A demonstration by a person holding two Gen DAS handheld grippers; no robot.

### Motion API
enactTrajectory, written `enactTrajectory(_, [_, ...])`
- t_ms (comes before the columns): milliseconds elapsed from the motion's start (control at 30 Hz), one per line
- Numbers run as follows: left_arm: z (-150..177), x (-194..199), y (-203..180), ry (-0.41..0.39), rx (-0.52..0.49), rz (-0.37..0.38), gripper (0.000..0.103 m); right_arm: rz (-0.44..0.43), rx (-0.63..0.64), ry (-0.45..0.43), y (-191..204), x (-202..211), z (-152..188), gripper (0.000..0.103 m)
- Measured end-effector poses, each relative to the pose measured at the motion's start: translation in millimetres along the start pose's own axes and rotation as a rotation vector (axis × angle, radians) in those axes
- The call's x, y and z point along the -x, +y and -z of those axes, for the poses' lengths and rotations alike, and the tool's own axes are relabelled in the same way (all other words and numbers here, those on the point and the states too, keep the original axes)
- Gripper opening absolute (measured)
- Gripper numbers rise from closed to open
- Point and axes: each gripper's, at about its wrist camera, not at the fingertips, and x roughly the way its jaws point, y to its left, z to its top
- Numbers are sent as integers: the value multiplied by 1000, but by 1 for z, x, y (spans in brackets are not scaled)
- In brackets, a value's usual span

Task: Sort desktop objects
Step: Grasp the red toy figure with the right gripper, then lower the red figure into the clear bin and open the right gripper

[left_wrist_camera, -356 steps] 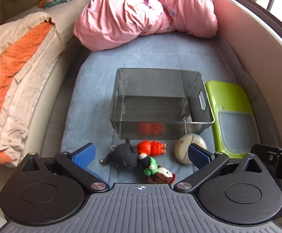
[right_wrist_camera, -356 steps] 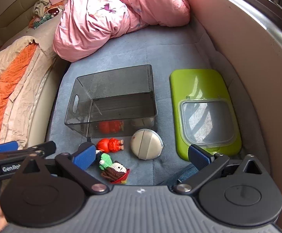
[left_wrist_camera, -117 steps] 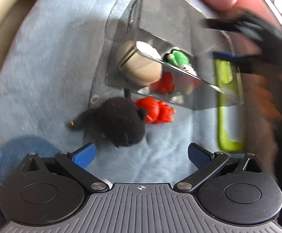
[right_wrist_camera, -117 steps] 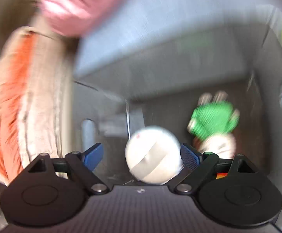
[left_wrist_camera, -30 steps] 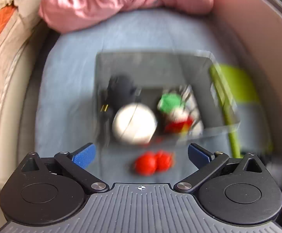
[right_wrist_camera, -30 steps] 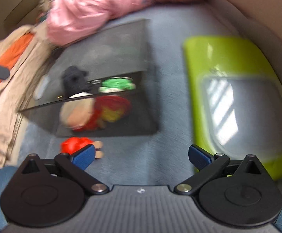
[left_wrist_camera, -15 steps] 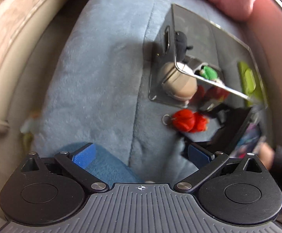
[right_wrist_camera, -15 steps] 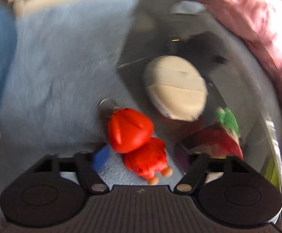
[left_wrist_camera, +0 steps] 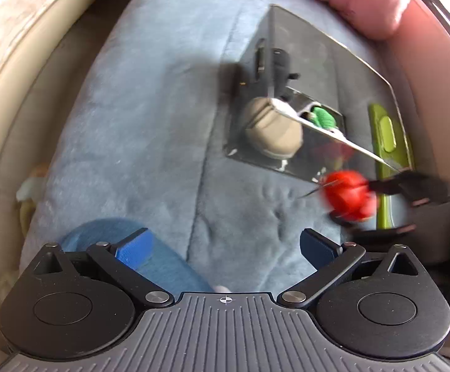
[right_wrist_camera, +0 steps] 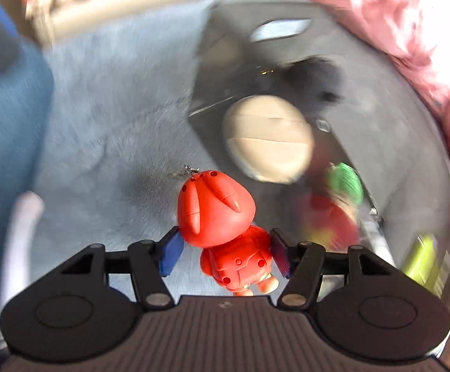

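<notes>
The right hand-held gripper (right_wrist_camera: 223, 255) has the red figurine keychain (right_wrist_camera: 221, 226) between its blue pads, and the jaws are closing on it at about half their spread; the pads sit against the toy's sides where the big head meets the body, so it looks gripped, though blur makes full contact hard to confirm. The toy hangs just above the blue-grey plush blanket (left_wrist_camera: 150, 117), right beside the near wall of the smoky transparent storage bin (right_wrist_camera: 380, 142). To finish this step well, the grip should probably settle firmly before the carry, since the hard, rounded, glossy plastic could slip or swivel between flat pads; the toy then needs to clear the bin's rim before release over a free spot. The figurine is bright red, with two long ears laid back over a round head, a small buttoned body, pale feet, and a thin metal ring at the crown. Inside the bin lie a cream round case (right_wrist_camera: 268, 138), a black plush toy (right_wrist_camera: 314, 74) and a green-and-red crocheted doll (right_wrist_camera: 344, 183). The left hand-held gripper (left_wrist_camera: 223, 246) hovers wide open and empty over the blanket.
</notes>
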Motion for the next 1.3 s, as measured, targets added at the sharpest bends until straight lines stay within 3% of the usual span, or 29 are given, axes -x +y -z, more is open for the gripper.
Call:
enactTrajectory(200, [-22,-9,-59,12,-146,-1,103,-65,-410,-156,-121,106,-1,63])
enactTrajectory(300, [-29,-13,-97,17,-246,4,103,-114,-601,-229,-178,125,-5,63])
enactTrajectory(400, [-29,-16,-129,25,-338,17,103,-133,-688,-229,-214,108,-16,63])
enactTrajectory(567, [-25,-30,-138,78,-363,28,103,-168,-706,-63,-224,16,-41,63])
enactTrajectory(733, [-33,-51,-117,154,-291,42,103,-132,-554,60,-203,-61,-72,63])
enactTrajectory(833, [-45,-54,-108,156,-257,41,103,-112,-495,110,-194,-94,-85,63])
enactTrajectory(1067, [-69,-54,-94,159,-169,130,103,-131,-492,101,-187,-114,-72,64])
enactTrajectory(1300, [-120,-17,-80,-8,-138,107,103,-181,-556,46,-197,-97,-57,64])
